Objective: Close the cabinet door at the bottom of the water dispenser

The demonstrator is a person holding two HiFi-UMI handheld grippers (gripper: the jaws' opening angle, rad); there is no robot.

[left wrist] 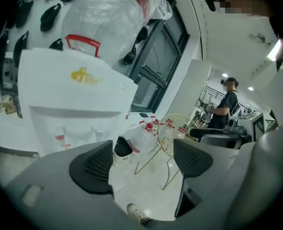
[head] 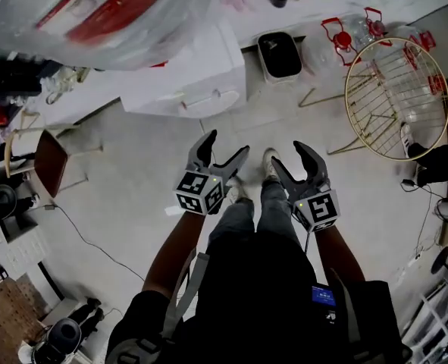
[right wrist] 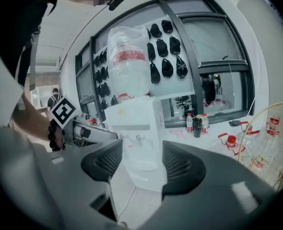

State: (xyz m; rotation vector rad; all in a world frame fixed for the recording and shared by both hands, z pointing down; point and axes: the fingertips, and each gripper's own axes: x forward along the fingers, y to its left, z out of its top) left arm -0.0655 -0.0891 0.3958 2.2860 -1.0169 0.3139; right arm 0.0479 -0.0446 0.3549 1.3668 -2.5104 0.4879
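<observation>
The white water dispenser (head: pixel 186 74) stands ahead of me with a large clear bottle (head: pixel 95 14) on top. Its lower cabinet front is barely visible from above, and I cannot tell how the door stands. In the right gripper view the dispenser (right wrist: pixel 136 128) shows through the gap between the jaws, its base hidden. In the left gripper view the dispenser (left wrist: pixel 69 99) lies to the left. My left gripper (head: pixel 228 144) and right gripper (head: pixel 286 155) are held up in front of my body, apart from the dispenser. Both are open, with nothing between their jaws.
A gold wire chair (head: pixel 394 97) stands at the right, with clear jugs with red handles (head: pixel 345 36) behind it. A black bin (head: pixel 279 54) sits right of the dispenser. A brown chair (head: pixel 49 161) and a floor cable (head: pixel 87 237) are at the left. A person (left wrist: pixel 227 104) stands far off.
</observation>
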